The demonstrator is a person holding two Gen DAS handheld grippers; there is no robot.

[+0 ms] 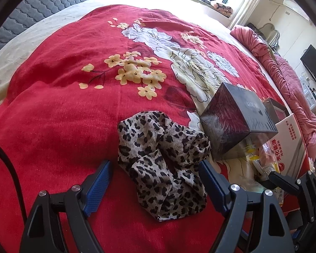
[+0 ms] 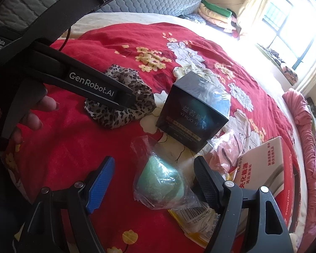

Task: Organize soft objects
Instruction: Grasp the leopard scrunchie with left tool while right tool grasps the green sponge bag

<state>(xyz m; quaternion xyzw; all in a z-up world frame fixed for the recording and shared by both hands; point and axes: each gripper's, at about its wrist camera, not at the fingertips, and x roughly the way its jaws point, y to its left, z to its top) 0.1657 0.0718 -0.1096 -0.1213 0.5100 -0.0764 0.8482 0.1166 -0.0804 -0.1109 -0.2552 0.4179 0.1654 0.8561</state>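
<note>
A crumpled leopard-print cloth [image 1: 162,158] lies on the red flowered bedspread [image 1: 63,105]. My left gripper [image 1: 155,172] stands open just above it, one blue-padded finger on each side and neither pad pressing. In the right wrist view the same leopard-print cloth [image 2: 124,105] shows behind the left gripper's black arm [image 2: 90,86]. My right gripper [image 2: 153,172] is open over a pale green soft item in a clear plastic bag [image 2: 162,181], which lies between its fingers, apart from the pads.
A glossy black box [image 1: 236,122] [image 2: 196,109] stands right of the cloth. Beside it lie a bagged pink item [image 2: 225,149], yellow packets [image 2: 198,221] and a white carton with red print [image 2: 261,168]. A pink quilt [image 1: 284,80] edges the bed. A person's hand [image 2: 31,116] holds the left gripper.
</note>
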